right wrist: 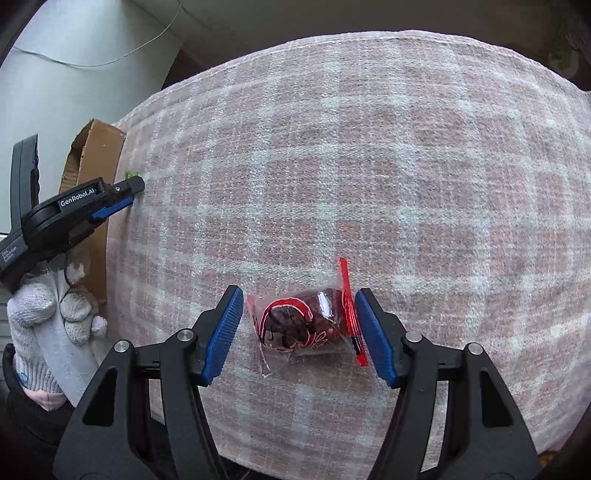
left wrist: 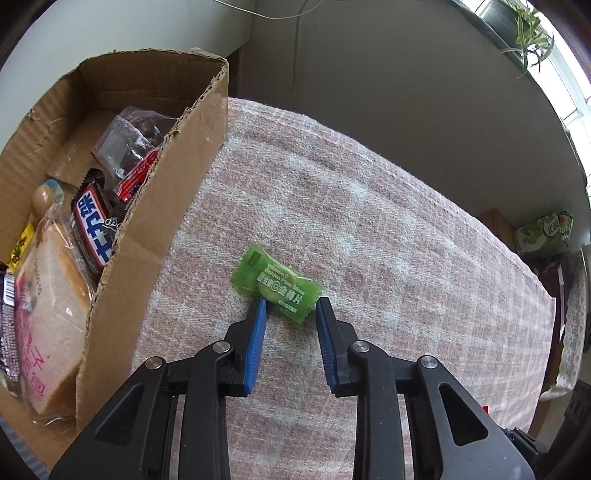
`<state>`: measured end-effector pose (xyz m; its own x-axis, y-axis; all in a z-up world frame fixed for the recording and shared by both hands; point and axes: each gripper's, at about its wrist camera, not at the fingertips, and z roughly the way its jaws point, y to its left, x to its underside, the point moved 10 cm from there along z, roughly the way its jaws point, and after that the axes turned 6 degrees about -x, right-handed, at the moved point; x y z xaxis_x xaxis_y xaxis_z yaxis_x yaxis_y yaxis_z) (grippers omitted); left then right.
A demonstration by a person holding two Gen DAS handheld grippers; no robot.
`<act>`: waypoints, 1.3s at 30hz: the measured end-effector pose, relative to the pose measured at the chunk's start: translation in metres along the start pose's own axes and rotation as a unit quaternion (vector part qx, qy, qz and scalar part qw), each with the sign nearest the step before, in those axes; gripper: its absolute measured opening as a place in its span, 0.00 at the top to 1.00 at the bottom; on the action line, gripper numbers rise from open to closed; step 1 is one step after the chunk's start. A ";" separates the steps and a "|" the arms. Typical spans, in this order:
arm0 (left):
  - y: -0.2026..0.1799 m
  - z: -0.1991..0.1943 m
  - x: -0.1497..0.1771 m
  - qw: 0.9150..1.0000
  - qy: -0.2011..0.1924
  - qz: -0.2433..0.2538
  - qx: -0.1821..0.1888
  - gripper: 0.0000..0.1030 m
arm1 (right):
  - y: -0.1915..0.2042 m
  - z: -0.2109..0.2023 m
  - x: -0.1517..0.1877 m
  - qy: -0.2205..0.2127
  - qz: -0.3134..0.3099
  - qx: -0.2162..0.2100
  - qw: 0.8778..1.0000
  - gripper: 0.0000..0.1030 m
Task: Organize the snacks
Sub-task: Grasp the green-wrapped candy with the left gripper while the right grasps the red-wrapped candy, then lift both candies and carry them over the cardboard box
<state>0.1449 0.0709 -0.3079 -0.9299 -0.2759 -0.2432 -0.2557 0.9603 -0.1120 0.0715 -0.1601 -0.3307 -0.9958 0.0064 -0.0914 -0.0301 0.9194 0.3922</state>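
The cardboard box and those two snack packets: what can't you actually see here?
- Cardboard box: its near end runs off the left wrist view's edge.
- Green packet: in the right wrist view, the left claw hides nearly all of it.
- Red-and-clear packet: contents dark, unidentifiable.

A lived-in home room: a pink checked cloth (left wrist: 369,221) covers the counter, a potted plant (left wrist: 528,33) sits on the windowsill, and a torn cardboard box (left wrist: 155,229) holds snacks.

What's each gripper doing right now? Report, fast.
Left gripper: open, fingertips at the green candy packet, not gripping it.
Right gripper: open, straddling the red snack pouch, not gripping it.
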 end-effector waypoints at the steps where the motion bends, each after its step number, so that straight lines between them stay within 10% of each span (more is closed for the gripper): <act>1: 0.000 0.001 -0.003 1.000 0.001 -0.005 0.005 0.75 | 0.002 0.001 -0.001 0.002 -0.013 0.007 1.000 0.36; 15: -0.003 0.016 -0.039 0.998 0.005 -0.055 -0.008 0.59 | 0.016 0.010 0.003 0.010 -0.093 0.054 0.994 0.34; 39: -0.027 0.019 -0.044 0.998 -0.024 0.037 -0.041 0.81 | 0.016 0.011 0.011 0.013 -0.159 0.069 0.985 0.43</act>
<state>0.1976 0.0562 -0.3123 -0.9333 -0.2049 -0.2948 -0.2106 0.9775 -0.0128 0.0614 -0.1412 -0.3361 -0.9397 -0.2992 -0.1654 -0.3309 0.9177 0.2198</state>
